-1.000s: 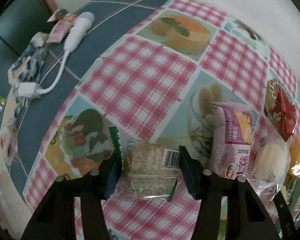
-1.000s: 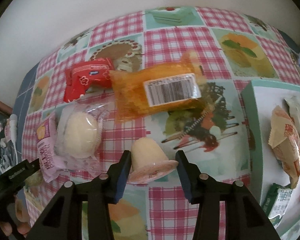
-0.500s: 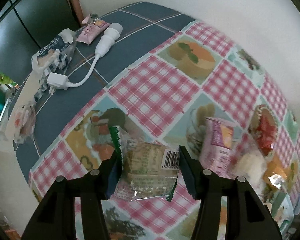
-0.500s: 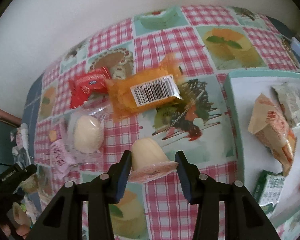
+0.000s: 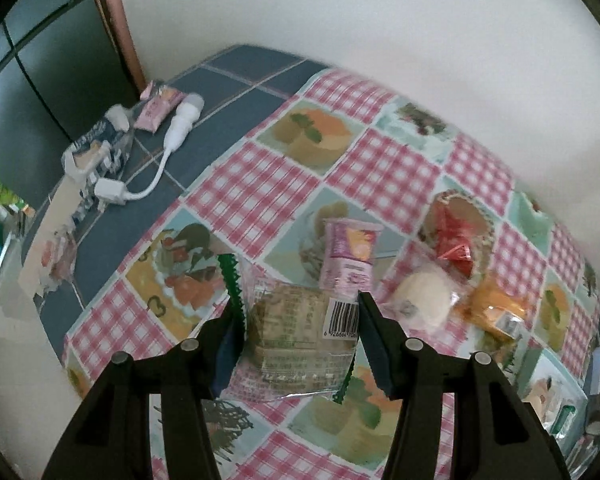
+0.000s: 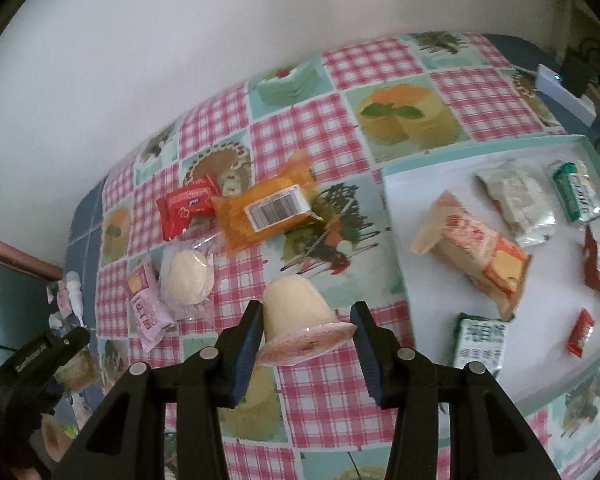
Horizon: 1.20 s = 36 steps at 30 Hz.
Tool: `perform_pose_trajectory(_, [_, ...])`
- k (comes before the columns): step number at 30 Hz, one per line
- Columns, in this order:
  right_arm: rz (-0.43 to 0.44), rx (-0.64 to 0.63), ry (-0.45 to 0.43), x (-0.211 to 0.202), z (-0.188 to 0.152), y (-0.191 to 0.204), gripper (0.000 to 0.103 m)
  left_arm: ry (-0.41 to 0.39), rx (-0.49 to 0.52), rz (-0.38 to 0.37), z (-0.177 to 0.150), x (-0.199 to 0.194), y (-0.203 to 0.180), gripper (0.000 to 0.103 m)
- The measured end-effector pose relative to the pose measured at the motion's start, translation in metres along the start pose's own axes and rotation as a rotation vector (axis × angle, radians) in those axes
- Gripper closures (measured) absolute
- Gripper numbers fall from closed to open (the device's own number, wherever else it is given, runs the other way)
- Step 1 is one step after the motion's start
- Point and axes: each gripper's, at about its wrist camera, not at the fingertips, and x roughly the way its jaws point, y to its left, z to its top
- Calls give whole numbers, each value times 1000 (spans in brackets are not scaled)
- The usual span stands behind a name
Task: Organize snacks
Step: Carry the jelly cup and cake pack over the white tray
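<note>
Crinkly film of the cracker packet (image 5: 300, 332) pinched by the left claw (image 5: 300, 340) may slip, and the jelly cup (image 6: 296, 312) pinched by the right claw (image 6: 306, 340) may tip before reaching the tray (image 6: 396, 216).

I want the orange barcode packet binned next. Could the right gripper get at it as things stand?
Probably not yet. The right gripper is shut on the jelly cup, so it has no free grip. The orange packet itself lies uncovered on the tablecloth, beside the red packet; the way looks clear once the cup is dropped.
</note>
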Motion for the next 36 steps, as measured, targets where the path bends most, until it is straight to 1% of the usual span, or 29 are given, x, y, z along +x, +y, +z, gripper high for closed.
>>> perform_pose_trajectory(4, [0,34,-18,-10,-1,-14,56,-21,20,-18,-7,-14,-11,46])
perform_pose_trajectory(7, [-6,62,-31,-20,-1,-26,56,-40,51,-13,-15,-24,-23,46])
perform_pose_trajectory(11, [-16,94,-49,-33,-1,-43,56,-57,103,-25,-27,-35,-43,46])
perform_pose_trajectory(22, [-10,187,-82,-60,-4,-93,56,-113,260,-44,-60,-62,-93,46])
perform_pose_trajectory(30, [-22,254,-112,-78,3,-133,56,-109,349,-75,-84,-70,-127,46])
perform_pose_trajectory(36, [-25,323,-112,-85,6,-166,55,-82,421,-98,-105,-69,-154,46])
